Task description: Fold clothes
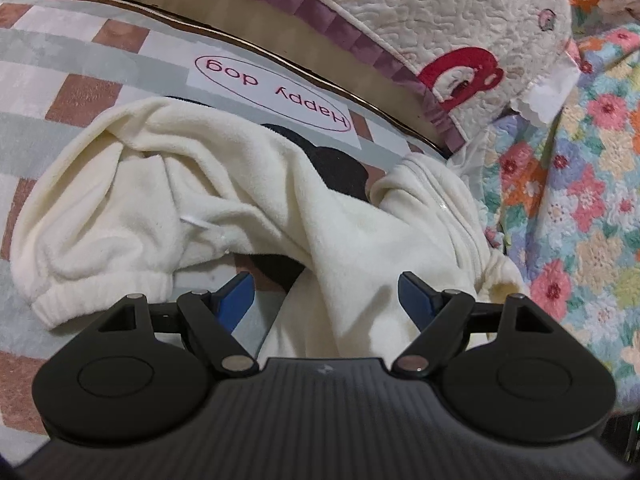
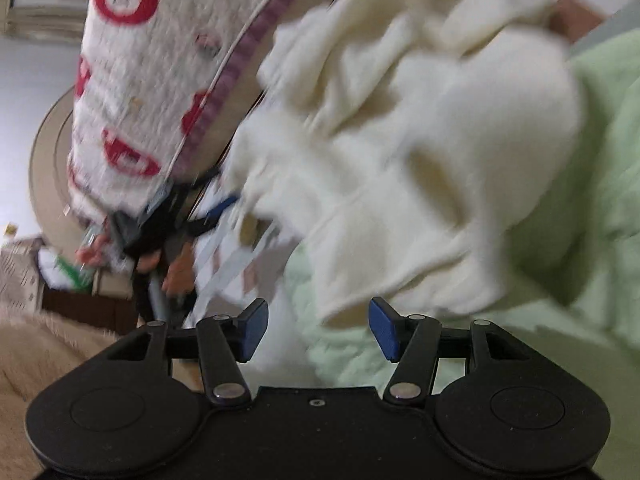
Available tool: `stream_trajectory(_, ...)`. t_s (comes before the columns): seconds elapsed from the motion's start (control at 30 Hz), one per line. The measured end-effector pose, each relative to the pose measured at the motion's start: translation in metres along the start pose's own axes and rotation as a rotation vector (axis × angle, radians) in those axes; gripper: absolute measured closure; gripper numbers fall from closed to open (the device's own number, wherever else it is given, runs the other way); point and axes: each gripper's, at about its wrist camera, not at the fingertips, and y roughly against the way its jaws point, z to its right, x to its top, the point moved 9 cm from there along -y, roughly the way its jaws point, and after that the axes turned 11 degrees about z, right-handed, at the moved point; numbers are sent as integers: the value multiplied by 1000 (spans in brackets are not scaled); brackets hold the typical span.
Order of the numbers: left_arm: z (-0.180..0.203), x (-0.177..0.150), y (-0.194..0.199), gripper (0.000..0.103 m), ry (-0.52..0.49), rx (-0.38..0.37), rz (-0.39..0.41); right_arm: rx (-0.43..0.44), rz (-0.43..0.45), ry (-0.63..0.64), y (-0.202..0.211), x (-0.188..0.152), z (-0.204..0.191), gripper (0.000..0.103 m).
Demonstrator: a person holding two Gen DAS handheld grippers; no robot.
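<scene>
Looking along our left tongs (image 1: 326,294), we see their blue-padded fingers (image 1: 236,300) spread wide, with a fold of the cream fleece garment (image 1: 224,208) running up between them but not pinched by either pad. That soft cream garment lies crumpled on a checked bedspread of grey, white and brick-red squares (image 1: 80,92), partly covering a black printed shape (image 1: 340,168) below an oval label reading "Happy dog" (image 1: 276,94). A ribbed cuff (image 1: 100,300) sits at its near left edge. Beyond it runs a quilted cream blanket with a red bear motif and mauve trim (image 1: 460,32), and to the right a floral patchwork quilt (image 1: 580,200). From our right tongs (image 2: 318,328), also released and gripping nothing, the same cream garment (image 2: 420,168) appears blurred just ahead of the fingertips, lying over a pale green fluffy blanket (image 2: 600,240). The left tongs (image 2: 216,208) and the hand holding them (image 2: 176,268) show faintly at the left.
</scene>
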Motion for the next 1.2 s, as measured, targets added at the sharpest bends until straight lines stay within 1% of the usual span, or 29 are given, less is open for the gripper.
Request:
stream_trajectory(0.07,-1,2,-7,24,40,7,2,-11,-13,70,-15,-7,-7,40)
stream_trajectory(0.1,-2,3,-11,24,58,16,7,-21,-17,100,-22,-9,-9,37)
stream_trajectory(0.17,-4,8,-18,24,79,41,20,-82,-3,129,-30,-8,-5,36)
stream_trajectory(0.23,-5,17,-23,23,86,66,49,-116,29,167,-39,-9,-5,36)
stream_trajectory(0.27,-8,22,-27,22,94,81,73,-98,61,158,-42,-9,-7,34)
stream_trajectory(0.33,-13,31,-36,20,123,101,112,31,163,91,-48,-3,-8,34)
stream_trajectory(0.37,-18,33,-43,19,144,112,104,80,201,50,-54,-1,-7,40)
stream_trajectory(0.4,-22,34,-51,21,168,125,87,80,212,20,-66,1,-4,60)
stream_trajectory(0.43,-26,32,-58,28,186,132,60,56,211,38,-74,2,-4,73)
stream_trajectory(0.47,-26,31,-62,38,178,135,37,32,211,57,-82,4,-4,82)
stream_trajectory(0.5,-26,30,-64,70,159,137,18,17,213,78,-87,6,-6,84)
stream_trajectory(0.53,-26,29,-67,93,140,139,-1,39,227,113,-83,9,-15,85)
stream_trajectory(0.57,-25,29,-67,94,113,148,-2,63,244,149,-78,12,-24,86)
stream_trajectory(0.6,-24,34,-62,94,99,149,21,96,269,188,-67,18,-35,86)
stream_trajectory(0.67,-20,44,-49,94,84,141,81,165,321,262,-43,29,-57,87)
stream_trajectory(0.77,-13,67,-21,94,102,115,177,278,424,302,4,53,-85,87)
stream_trajectory(0.83,-7,73,2,94,107,92,233,260,436,334,17,60,-84,88)
stream_trajectory(0.87,-6,70,11,94,104,88,244,251,442,349,23,63,-84,88)
stream_trajectory(0.9,-6,62,15,94,91,101,234,234,441,358,28,65,-80,88)
stream_trajectory(0.93,-8,52,18,94,74,121,219,183,412,337,22,62,-67,88)
stream_trajectory(1.03,-24,20,14,94,35,182,130,50,330,226,-2,51,-25,87)
stream_trajectory(1.07,-32,11,11,94,54,190,101,45,308,202,-8,45,-17,85)
stream_trajectory(1.1,-39,3,9,94,81,197,72,44,295,189,-14,40,-13,81)
stream_trajectory(1.13,-46,-3,6,91,114,194,51,45,281,175,-20,34,-9,81)
stream_trajectory(1.17,-51,-8,4,91,151,188,34,52,270,160,-25,30,-7,78)
stream_trajectory(1.2,-54,-10,3,90,175,177,25,53,265,147,-30,27,-7,69)
